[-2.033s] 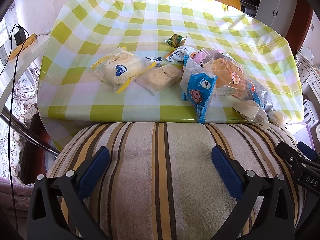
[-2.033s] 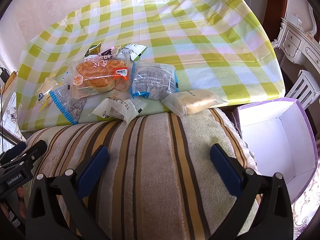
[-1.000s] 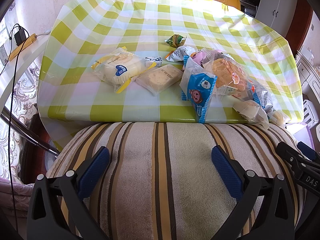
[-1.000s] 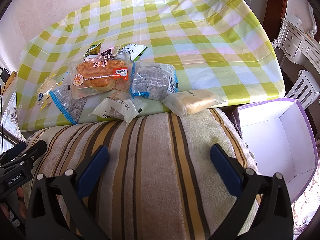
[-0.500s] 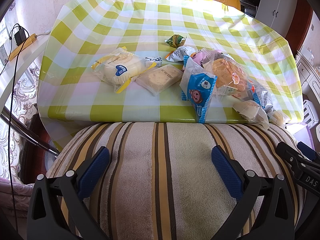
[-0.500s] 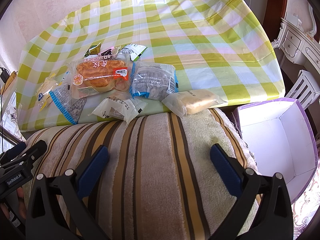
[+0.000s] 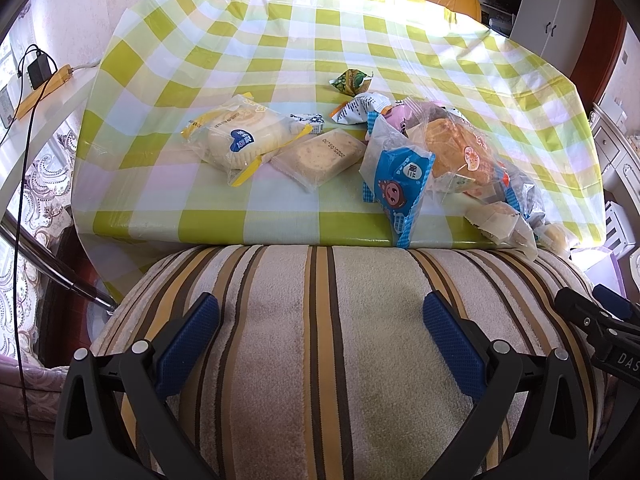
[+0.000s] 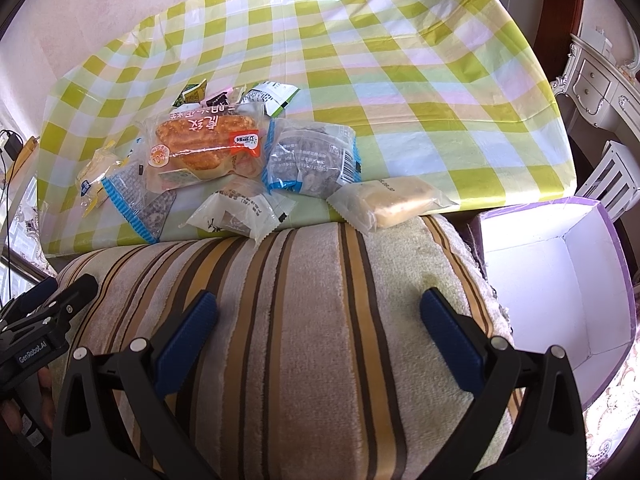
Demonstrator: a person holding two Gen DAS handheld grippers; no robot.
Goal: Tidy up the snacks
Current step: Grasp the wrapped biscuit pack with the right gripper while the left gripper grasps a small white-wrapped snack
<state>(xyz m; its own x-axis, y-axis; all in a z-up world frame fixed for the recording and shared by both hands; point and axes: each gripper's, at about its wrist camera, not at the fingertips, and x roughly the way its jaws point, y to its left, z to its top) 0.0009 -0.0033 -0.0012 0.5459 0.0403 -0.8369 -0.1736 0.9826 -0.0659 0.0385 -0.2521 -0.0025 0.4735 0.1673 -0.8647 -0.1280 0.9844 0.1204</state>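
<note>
Nothing is picked yet: the left gripper (image 7: 320, 320) and right gripper (image 8: 318, 316) hover wide open and empty over the striped cushion (image 8: 304, 300), snacks (image 8: 204, 148) heaped along the counter's (image 8: 400, 60) near edge, so next reach one toward the white box (image 8: 560, 280).

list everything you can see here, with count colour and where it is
snack packets: about ten, clear, blue, white and green wrappers, spread along the near part of the table
tablecloth: one, green, yellow and white check, covering the table
striped cushion: one, cream with brown and tan stripes, between the grippers and the table
box: one, white inside with purple rim, open and empty, right of the cushion, below the table edge
white dresser: one, far right
power strip: one, yellow, left of the table
left gripper: open, above the cushion
right gripper: open, above the cushion
</note>
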